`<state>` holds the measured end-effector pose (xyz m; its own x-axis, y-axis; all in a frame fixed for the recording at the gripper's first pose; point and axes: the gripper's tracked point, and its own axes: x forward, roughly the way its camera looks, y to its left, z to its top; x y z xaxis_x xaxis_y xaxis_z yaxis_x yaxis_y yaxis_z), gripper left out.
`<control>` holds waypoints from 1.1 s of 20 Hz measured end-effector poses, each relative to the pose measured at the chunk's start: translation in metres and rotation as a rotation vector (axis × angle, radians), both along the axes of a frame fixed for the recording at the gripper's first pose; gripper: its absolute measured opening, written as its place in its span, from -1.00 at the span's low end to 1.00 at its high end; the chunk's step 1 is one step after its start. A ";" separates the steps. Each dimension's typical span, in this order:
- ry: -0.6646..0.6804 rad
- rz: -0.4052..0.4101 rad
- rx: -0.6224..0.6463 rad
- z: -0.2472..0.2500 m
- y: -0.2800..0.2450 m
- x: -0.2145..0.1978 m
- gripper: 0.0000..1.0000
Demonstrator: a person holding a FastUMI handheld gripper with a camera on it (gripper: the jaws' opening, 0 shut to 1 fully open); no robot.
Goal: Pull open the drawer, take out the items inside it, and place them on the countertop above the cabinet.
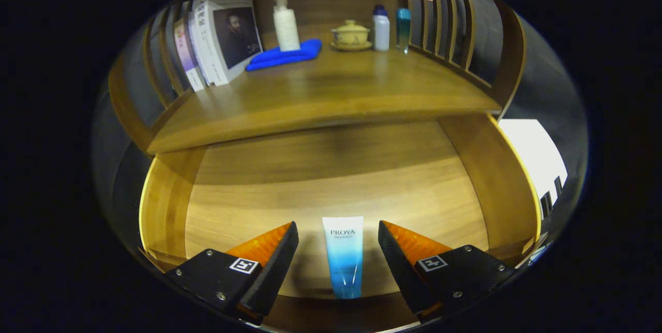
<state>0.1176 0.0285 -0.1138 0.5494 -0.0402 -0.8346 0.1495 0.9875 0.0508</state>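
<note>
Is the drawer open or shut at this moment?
Open. The drawer is pulled out from under the countertop, its wooden floor exposed, with a tube lying on it between the open gripper's fingers, untouched.

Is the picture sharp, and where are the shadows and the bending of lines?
Gripper view: sharp on the tube between the open gripper fingers; countertop edge bows from fisheye distortion; its shadow darkens the drawer back; soft glare on the countertop.

My gripper (pixel 338 244) is showing two wedge-shaped fingers on black blocks, each wearing silver screws and a square black-and-white marker.
</note>
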 end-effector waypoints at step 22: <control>0.144 -0.086 -0.007 -0.033 -0.012 -0.025 -0.02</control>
<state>0.0923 0.0165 -0.1472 0.4184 -0.0877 -0.9040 0.2389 0.9709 0.0164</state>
